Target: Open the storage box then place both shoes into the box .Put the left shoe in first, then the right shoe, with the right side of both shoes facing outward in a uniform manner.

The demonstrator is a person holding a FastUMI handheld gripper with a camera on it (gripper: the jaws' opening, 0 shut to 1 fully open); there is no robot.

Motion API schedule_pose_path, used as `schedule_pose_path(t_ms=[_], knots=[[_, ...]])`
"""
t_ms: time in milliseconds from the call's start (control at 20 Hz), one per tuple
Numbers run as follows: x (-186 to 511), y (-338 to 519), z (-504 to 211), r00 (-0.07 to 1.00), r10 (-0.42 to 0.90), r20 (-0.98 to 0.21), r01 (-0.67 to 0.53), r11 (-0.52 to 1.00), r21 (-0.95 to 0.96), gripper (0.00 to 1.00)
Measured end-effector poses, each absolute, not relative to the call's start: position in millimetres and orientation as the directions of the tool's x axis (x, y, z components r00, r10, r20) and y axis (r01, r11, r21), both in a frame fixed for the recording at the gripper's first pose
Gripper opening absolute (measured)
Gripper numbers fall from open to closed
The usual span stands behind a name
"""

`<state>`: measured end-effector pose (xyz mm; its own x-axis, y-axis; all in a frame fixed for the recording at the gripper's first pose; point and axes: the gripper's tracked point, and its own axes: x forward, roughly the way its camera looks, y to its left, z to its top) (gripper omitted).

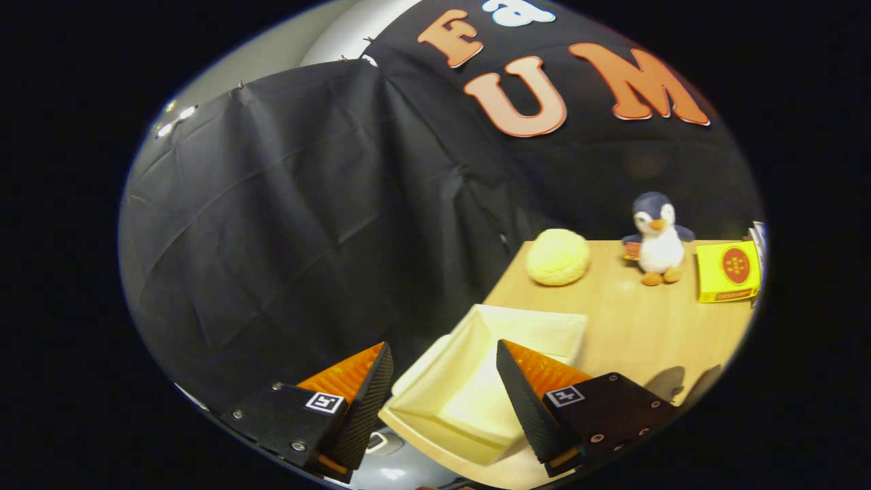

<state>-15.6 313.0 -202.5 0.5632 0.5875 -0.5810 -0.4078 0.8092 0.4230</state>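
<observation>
From the gripper view I count one storage box [476,381], one plush penguin [654,238], one round pale-yellow lump [558,256] that I take for a soft ball or a bun, though the lens leaves me unsure which, and one yellow carton [728,272] with a red round mark on its face. All four sit on one wooden table [646,327].

My gripper [444,361] stands wide open, its two fingers well apart and gripping nothing. The right finger [527,401] lies over the box's right part; the left finger [364,401] hangs off the table's left edge, in front of the black cloth wall [286,224].

The storage box is cream-white and sits at the near left corner of the table, right between my fingers and just ahead of them. I look down into its hollow, which holds nothing that I can make out. Its far rim reaches beyond the fingertips, and its near rim falls below them.

The other things lie well beyond the fingers along the far side of the table. The lump is furthest left, close to the table's left edge. The penguin stands upright to its right, and the carton is just right of the penguin, at the far right.
</observation>
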Motion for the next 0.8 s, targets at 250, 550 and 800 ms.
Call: schedule_pose_path(t_ms=[250, 550, 800], knots=[[-13, 208, -261, 0.614, 0.387, -0.687, -0.265, 0.922, 0.283, 0.93], [-40, 118, -337, 0.543, 0.213, -0.812, -0.14, 0.977, 0.163, 0.93], [-66, 92, -390, 0.474, 0.176, -0.863, -0.144, 0.982, 0.122, 0.89]])
